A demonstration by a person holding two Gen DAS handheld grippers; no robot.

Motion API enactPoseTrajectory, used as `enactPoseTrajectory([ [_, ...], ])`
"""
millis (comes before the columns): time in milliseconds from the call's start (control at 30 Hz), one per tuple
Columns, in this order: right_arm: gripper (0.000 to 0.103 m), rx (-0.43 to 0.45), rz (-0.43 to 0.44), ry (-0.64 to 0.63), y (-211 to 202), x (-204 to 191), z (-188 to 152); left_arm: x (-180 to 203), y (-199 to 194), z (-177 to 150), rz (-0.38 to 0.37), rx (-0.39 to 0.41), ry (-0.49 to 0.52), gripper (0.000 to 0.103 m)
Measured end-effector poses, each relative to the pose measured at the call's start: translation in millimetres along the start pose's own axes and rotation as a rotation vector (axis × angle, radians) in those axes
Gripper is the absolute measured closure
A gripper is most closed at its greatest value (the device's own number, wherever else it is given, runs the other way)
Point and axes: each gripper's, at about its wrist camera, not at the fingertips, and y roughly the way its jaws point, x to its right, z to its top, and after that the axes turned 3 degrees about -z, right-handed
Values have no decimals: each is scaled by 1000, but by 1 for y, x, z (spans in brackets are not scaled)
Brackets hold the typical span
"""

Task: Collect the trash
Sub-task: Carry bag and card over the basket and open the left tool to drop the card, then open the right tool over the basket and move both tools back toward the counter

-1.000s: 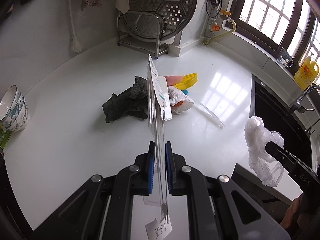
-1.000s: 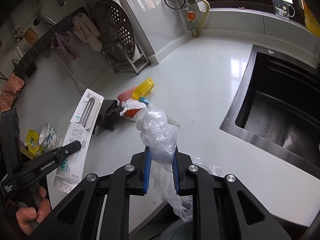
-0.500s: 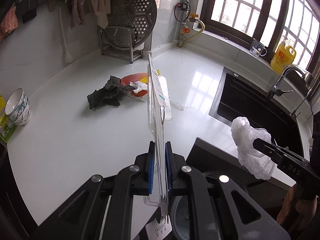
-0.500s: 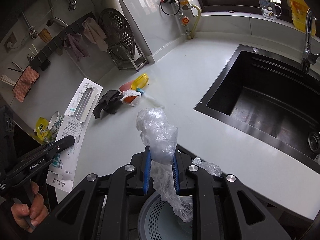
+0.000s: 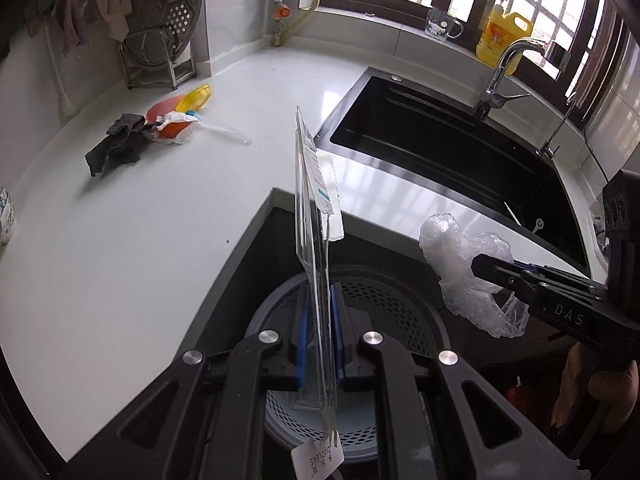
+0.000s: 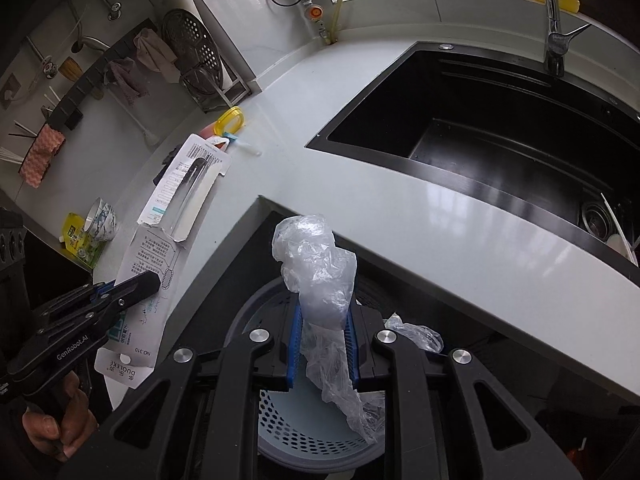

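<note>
A flat, clear blister pack (image 5: 316, 216) with a printed card backing stands on edge, pinched between the blue-padded fingers of the left gripper (image 5: 319, 344) above a round grey perforated bin (image 5: 400, 312). The right gripper (image 6: 322, 344) has its fingers pressed on a crumpled, translucent plastic bag (image 6: 316, 264), also over the bin, beside the glossy white tabletop (image 5: 132, 240).

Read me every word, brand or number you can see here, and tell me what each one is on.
"DAS": right gripper body.
"GenRobot.AI": left gripper body.
"DUOLEKE": hang tab of the blister pack.
"NO 310": same card, above the tab.
Card's fine print, barcode digits and yellow bottle label: too small to read.
</note>
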Motion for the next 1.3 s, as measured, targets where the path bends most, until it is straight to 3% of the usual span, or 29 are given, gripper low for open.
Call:
enactPoseTrajectory([
  [233,85,-74,20,-17,17,13,-21,16,30,-37,19,-89,1,92],
  [467,85,-117,53,-64,34,4,-25,17,36,-55,47,-107,-61,87],
  [567,82,-125,60,-92,38,-3,-23,16,33,-58,59,-99,-88,69],
  [633,76,-127,63,-109,39,-6,-23,15,29,-60,69,-86,-106,51],
  [700,64,-122,61,-119,37,-7,-23,14,24,-61,77,-71,-119,47],
  [1300,63,-104,78,-122,12,2,-17,2,-16,-37,139,17,-202,40],
])
